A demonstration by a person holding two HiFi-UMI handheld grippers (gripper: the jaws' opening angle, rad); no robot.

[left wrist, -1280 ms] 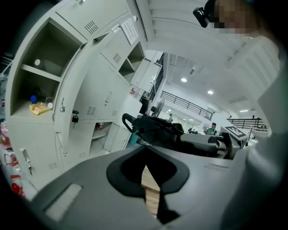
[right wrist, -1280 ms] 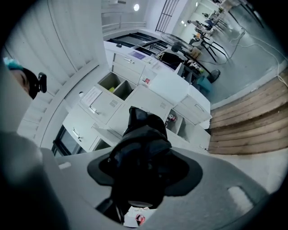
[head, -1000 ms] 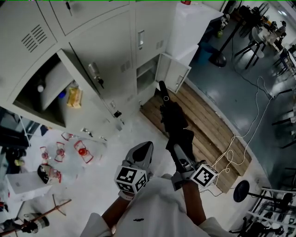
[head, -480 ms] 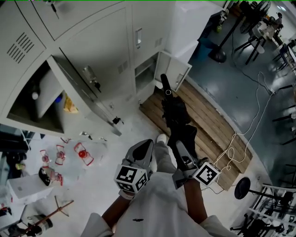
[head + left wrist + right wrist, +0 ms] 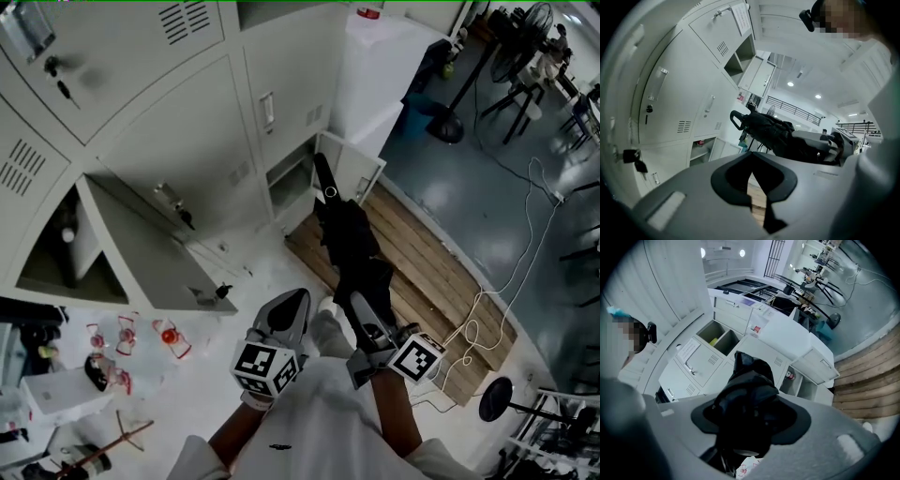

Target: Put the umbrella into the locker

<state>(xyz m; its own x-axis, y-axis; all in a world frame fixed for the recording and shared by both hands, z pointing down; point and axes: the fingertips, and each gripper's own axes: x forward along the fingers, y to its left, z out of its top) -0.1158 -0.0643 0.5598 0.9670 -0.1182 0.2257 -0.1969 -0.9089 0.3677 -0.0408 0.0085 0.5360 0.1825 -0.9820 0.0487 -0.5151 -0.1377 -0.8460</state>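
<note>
A folded black umbrella (image 5: 349, 246) sticks out forward from my right gripper (image 5: 362, 307), which is shut on its lower end. Its handle loop (image 5: 330, 193) points at a low open locker (image 5: 289, 183) whose small door (image 5: 354, 167) hangs open to the right. In the right gripper view the umbrella (image 5: 747, 390) fills the jaws of the right gripper (image 5: 747, 414) and hides the fingertips. My left gripper (image 5: 292, 300) hangs beside it on the left, shut and holding nothing. In the left gripper view, the left gripper (image 5: 752, 159) sees the umbrella (image 5: 780, 133) to its right and the low locker (image 5: 701, 147) ahead.
A larger locker door (image 5: 141, 258) with keys in it stands open at the left. Wooden planks (image 5: 422, 272) cover the floor before the lockers, with a white cable (image 5: 497, 291) beyond them. Red-marked clear items (image 5: 169, 336) lie on the floor. A can (image 5: 789, 375) stands in the low locker.
The person has walked forward with both grippers: the lockers have slid left and down in view, and a shoe shows between the grippers. The grip on the umbrella is unchanged.
</note>
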